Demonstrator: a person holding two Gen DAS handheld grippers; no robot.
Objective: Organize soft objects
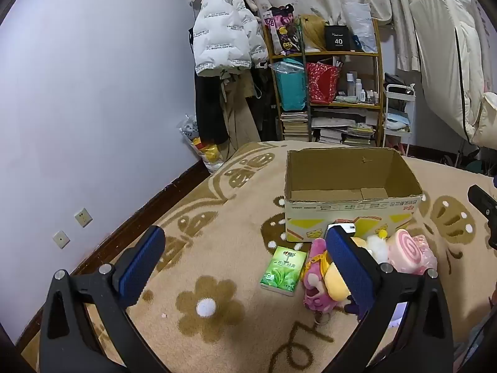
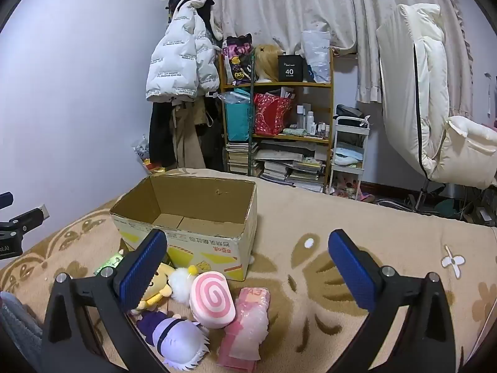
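Hovering with jaws spread wide and empty on both left gripper (image 1: pixel 245 261) and right gripper (image 2: pixel 248 264), soft toys (image 2: pixel 186 304) piled just in front of empty cardboard box (image 2: pixel 186 239) on blanket (image 2: pixel 310 279).

A cardboard box (image 2: pixel 186 214) stands open on the blanket (image 2: pixel 310 279), with nothing in it. In front of it the soft things lie bunched together: a spiral cushion (image 2: pixel 212 300) in the middle, a wrapped doll (image 2: pixel 245 326) just to its right, a plush doll (image 2: pixel 174 335) nearest, a tissue pack (image 1: pixel 283 270) at the left end. Behind the blanket a shelf (image 2: pixel 276 124) stands against the curtain (image 2: pixel 295 6).
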